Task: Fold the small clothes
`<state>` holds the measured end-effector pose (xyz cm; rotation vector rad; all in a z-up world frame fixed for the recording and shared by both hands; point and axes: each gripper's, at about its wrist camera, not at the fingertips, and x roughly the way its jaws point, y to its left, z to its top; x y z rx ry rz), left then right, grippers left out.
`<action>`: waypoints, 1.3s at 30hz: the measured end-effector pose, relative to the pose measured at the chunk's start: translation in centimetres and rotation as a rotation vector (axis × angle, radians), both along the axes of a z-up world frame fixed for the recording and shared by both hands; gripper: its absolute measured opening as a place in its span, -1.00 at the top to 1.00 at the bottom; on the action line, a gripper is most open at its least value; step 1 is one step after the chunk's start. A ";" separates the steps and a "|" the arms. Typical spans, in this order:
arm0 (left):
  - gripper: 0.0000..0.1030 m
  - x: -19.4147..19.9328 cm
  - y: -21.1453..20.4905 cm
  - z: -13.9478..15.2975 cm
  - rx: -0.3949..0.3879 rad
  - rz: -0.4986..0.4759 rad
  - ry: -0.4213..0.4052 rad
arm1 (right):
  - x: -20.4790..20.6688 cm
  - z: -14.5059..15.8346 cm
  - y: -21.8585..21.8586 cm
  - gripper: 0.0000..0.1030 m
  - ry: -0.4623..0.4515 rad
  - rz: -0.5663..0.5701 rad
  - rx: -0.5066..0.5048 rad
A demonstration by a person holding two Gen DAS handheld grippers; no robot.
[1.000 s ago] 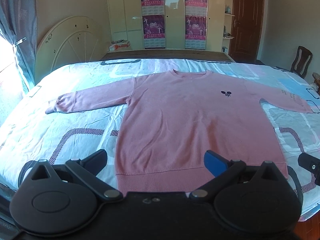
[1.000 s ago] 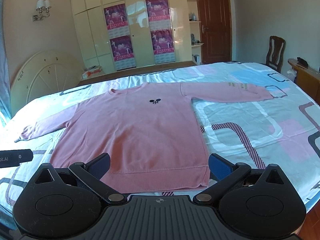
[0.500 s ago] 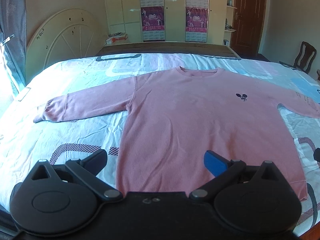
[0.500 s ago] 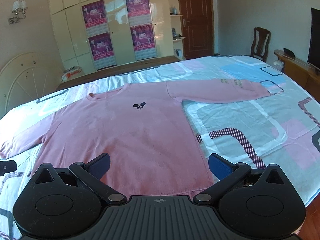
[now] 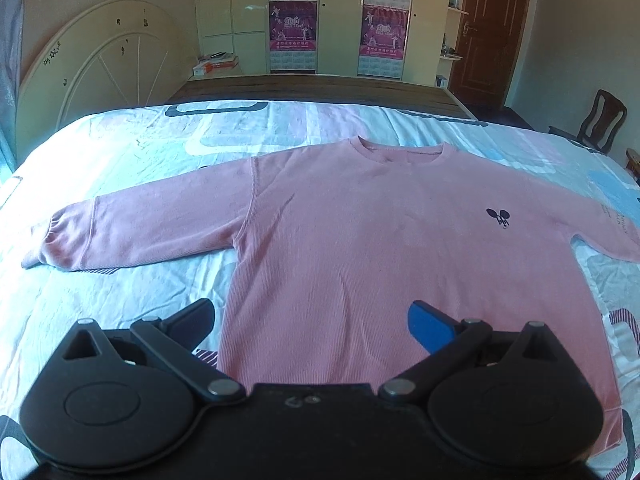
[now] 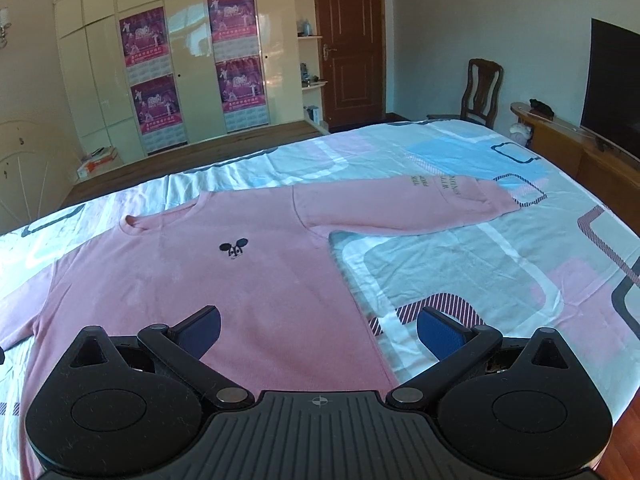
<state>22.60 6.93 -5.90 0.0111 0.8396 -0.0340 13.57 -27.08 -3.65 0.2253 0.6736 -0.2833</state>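
Observation:
A pink sweatshirt (image 5: 360, 232) lies flat and face up on the bed, both sleeves spread out, with a small dark mouse logo on the chest. It also shows in the right wrist view (image 6: 248, 280). My left gripper (image 5: 312, 320) is open and empty above the lower left part of the body, near the left side seam. My right gripper (image 6: 318, 330) is open and empty above the lower right part, over the right side edge. The left sleeve (image 5: 132, 232) reaches left; the right sleeve (image 6: 404, 208) reaches right.
The bed (image 5: 100, 288) has a patterned white, blue and pink sheet. A round white headboard (image 5: 104, 76) leans at the left wall. Wardrobe doors with posters (image 6: 192, 64) stand behind. A wooden chair (image 6: 480, 92), a sideboard (image 6: 568, 140) and a dark screen (image 6: 612, 84) are at the right.
Both grippers have moved forward and lower over the sweatshirt; it fills more of each view. The hem has slid under the gripper bodies. Both stay open.

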 end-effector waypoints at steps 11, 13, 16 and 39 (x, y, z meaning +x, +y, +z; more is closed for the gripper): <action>-0.99 5.2 -4.1 -2.3 0.002 0.071 0.022 | 6.4 -2.5 -9.9 -1.00 0.005 -0.063 0.037; -0.99 6.1 -5.3 -2.7 0.013 0.080 0.031 | 7.8 -3.3 -12.1 -1.00 0.015 -0.075 0.040; -0.99 7.5 -6.9 -3.5 0.005 0.091 0.050 | 9.9 -4.7 -15.8 -1.00 0.036 -0.099 0.057; -0.95 11.5 -11.3 -5.8 -0.014 0.176 0.078 | 17.3 -12.9 -32.1 -0.56 0.167 -0.291 0.187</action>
